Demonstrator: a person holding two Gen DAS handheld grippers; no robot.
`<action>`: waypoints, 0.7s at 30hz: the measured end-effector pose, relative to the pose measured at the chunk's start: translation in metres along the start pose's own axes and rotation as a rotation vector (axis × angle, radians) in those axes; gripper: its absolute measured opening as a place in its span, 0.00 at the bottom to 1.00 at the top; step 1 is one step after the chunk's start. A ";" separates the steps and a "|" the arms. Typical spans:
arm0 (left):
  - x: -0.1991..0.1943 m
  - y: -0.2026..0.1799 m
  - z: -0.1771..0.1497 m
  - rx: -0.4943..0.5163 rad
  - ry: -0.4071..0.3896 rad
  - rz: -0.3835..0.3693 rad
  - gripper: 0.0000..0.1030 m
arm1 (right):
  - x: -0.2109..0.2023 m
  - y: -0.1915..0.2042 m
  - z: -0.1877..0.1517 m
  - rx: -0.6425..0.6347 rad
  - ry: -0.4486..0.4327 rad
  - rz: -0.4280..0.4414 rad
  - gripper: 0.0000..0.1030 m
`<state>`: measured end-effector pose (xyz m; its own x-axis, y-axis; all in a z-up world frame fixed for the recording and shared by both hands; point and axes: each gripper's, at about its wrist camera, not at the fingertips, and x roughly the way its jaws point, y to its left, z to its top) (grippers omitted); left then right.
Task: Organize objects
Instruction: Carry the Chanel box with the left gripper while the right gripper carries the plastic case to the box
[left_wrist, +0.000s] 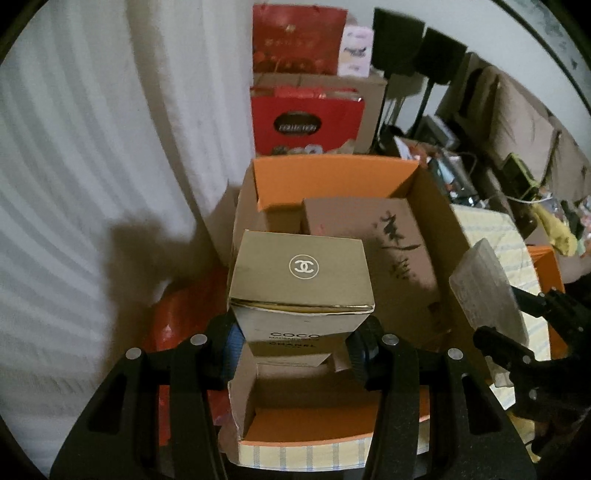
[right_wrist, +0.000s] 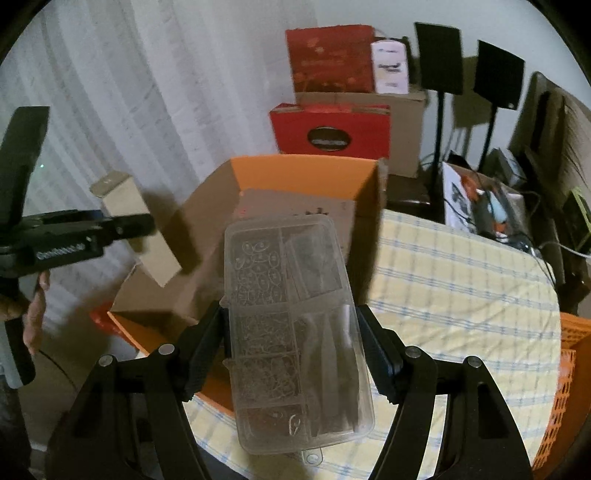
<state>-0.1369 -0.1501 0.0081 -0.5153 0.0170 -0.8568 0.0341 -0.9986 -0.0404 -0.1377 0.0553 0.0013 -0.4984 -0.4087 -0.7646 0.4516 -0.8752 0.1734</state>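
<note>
My left gripper is shut on a gold perfume box, which it holds upright over an open orange cardboard box. A brown box with black calligraphy lies inside the orange box. My right gripper is shut on a clear plastic compartment case full of small metal parts, above the orange box's near right side. In the right wrist view the left gripper and its gold box hang at the left. In the left wrist view the clear case shows at the right.
The orange box stands on a table with a yellow checked cloth. An orange plastic crate is at the right edge. Red gift bags and cardboard boxes stand behind, beside black speaker stands. A white curtain hangs at the left.
</note>
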 end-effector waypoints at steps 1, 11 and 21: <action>0.004 0.002 -0.002 -0.003 0.012 -0.001 0.44 | 0.005 0.004 0.001 -0.007 0.004 0.002 0.70; 0.044 0.003 -0.015 0.018 0.108 0.017 0.44 | 0.049 0.024 -0.004 -0.036 0.043 0.001 0.70; 0.070 0.008 -0.016 0.001 0.152 0.009 0.44 | 0.069 0.034 -0.018 -0.131 0.063 -0.019 0.71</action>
<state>-0.1594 -0.1559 -0.0605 -0.3793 0.0155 -0.9251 0.0370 -0.9988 -0.0319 -0.1434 0.0017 -0.0567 -0.4621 -0.3713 -0.8054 0.5370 -0.8399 0.0791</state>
